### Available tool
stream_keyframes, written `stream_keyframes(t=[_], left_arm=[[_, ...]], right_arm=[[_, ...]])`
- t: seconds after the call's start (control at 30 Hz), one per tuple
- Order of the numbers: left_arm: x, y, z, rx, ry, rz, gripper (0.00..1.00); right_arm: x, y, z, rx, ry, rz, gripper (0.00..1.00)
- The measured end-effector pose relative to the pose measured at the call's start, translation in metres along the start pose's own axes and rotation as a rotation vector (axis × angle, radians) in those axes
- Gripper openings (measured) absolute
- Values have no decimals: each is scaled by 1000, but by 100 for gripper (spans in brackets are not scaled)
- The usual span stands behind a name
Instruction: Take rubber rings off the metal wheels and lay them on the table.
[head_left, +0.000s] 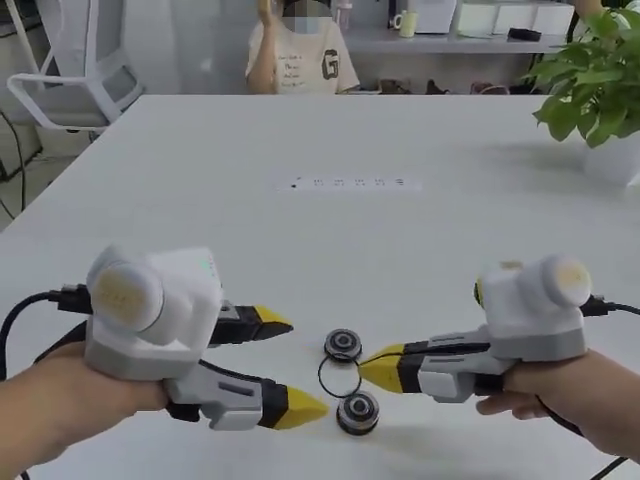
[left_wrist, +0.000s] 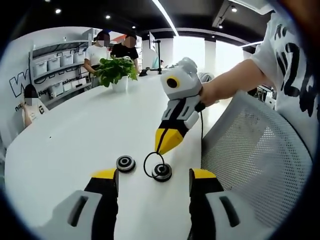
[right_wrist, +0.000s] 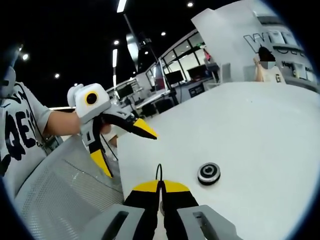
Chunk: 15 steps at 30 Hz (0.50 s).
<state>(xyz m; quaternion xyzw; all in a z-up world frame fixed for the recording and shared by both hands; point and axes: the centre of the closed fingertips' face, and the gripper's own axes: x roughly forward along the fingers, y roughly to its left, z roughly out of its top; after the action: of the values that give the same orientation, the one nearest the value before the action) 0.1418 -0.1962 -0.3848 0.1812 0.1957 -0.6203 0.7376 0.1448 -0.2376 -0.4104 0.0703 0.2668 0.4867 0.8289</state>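
In the head view, my right tongs (head_left: 372, 370) are clenched on the thin rubber ring (head_left: 338, 378). It hangs as a loop between the far wheel (head_left: 343, 345) and the near wheel (head_left: 358, 412) on the white table (head_left: 300, 230). My left tongs (head_left: 288, 363) are released, jaws spread just left of the wheels, ready, I judge, to steady one.

In the left gripper view, my spread jaws frame the ring, pinched at its top and standing over the near wheel (left_wrist: 162, 172). Whether they touch I cannot tell.

In the right gripper view, my jaws meet on the ring's edge, with the far wheel (right_wrist: 208, 173) to the right. The ring looks free, so laying it down should come next.
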Motion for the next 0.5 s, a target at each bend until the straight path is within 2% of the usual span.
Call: stream_keyframes(t=[0.13,0.37,0.5], left_arm=[[-7,-3,-3,-15,-8,-4,60],[-16,-3,-13,-36,16,9,62],[-22,0,-16,-49,21,25,67]], right_arm=[[6,2,4,-16,11,11,0],[17,5,5,-32,32,30,0],[24,5,2,-42,54,39,0]])
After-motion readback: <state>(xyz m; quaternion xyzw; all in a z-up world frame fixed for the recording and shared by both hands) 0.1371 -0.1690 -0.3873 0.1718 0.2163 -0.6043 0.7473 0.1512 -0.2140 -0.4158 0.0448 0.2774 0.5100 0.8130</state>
